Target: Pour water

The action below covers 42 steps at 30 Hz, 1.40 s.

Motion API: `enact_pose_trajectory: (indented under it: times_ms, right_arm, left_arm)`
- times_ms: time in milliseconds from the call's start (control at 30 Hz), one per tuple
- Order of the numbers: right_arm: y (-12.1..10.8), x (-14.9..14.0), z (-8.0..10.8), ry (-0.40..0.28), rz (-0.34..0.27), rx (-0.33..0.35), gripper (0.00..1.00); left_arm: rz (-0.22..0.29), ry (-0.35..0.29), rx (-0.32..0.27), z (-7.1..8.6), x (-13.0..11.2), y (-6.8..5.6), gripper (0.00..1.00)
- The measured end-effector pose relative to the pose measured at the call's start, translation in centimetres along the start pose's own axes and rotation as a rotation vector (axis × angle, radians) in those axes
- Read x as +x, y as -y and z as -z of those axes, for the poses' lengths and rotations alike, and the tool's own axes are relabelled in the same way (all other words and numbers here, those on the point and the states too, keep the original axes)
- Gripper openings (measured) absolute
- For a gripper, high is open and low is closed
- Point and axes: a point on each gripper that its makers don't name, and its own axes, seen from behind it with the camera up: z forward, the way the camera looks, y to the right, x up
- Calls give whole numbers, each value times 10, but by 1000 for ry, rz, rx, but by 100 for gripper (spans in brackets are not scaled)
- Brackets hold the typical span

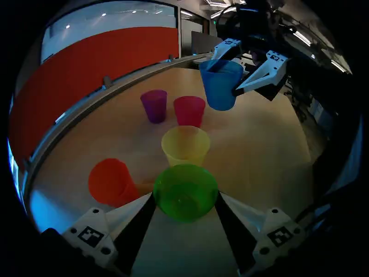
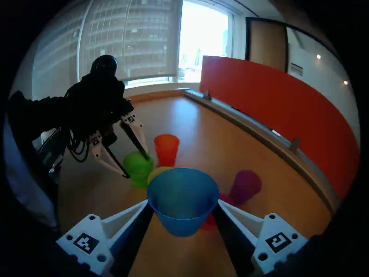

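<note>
- In the left gripper view, the left gripper [image 1: 185, 198] squeezes a green cup [image 1: 185, 191] between its two fingers, one on each side.
- The green cup stands up straight, with its open top in plain sight. I cannot tell if there is water in it.
- Just behind the green cup is a yellow cup [image 1: 186, 144] on the wooden bench [image 1: 258, 147].
- An orange cup [image 1: 110, 181] is near the green cup, on its left side.
- Farther back, a purple cup [image 1: 154, 105] and a pink cup [image 1: 189, 111] stand side by side.
- Behind them, the right gripper [image 1: 223, 76] holds a blue cup [image 1: 221, 84] tight between its white fingers. The blue cup leans a little.
- A big red wall [image 1: 92, 69] runs along the far side of the bench.
- In the right gripper view, the right gripper [image 2: 182, 207] grips the blue cup [image 2: 182, 199], one finger on each side. The cup is open at the top.
- The pink cup [image 2: 210, 224] peeks out from behind the blue cup, and the purple cup [image 2: 245, 186] is just to the right.
- Farther off, the left gripper [image 2: 137, 166] holds the green cup [image 2: 138, 168].
- The orange cup [image 2: 166, 148] stands just beside the green one, and a bit of the yellow cup [image 2: 159, 173] shows between the green and blue cups.
- A bright window [image 2: 203, 37] is at the back.
</note>
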Motion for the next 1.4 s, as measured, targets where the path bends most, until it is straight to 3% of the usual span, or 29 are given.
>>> enact_pose_trajectory:
  times_ms: [533, 667, 900, 1400]
  right_arm:
    - [6, -7, -8, 13, 2, 9, 89]
    - [8, -10, -10, 17, 0, 14, 89]
    - [14, -22, -16, 30, -5, 26, 89]
    - [28, -52, -38, 64, -20, 58, 89]
  left_arm:
    - [-1, 4, -4, -2, -7, 1, 88]
    - [3, 14, -3, -2, -9, 2, 97]
    - [-3, 51, 3, -2, -22, 3, 98]
    - [1, 50, 31, 19, -27, 7, 98]
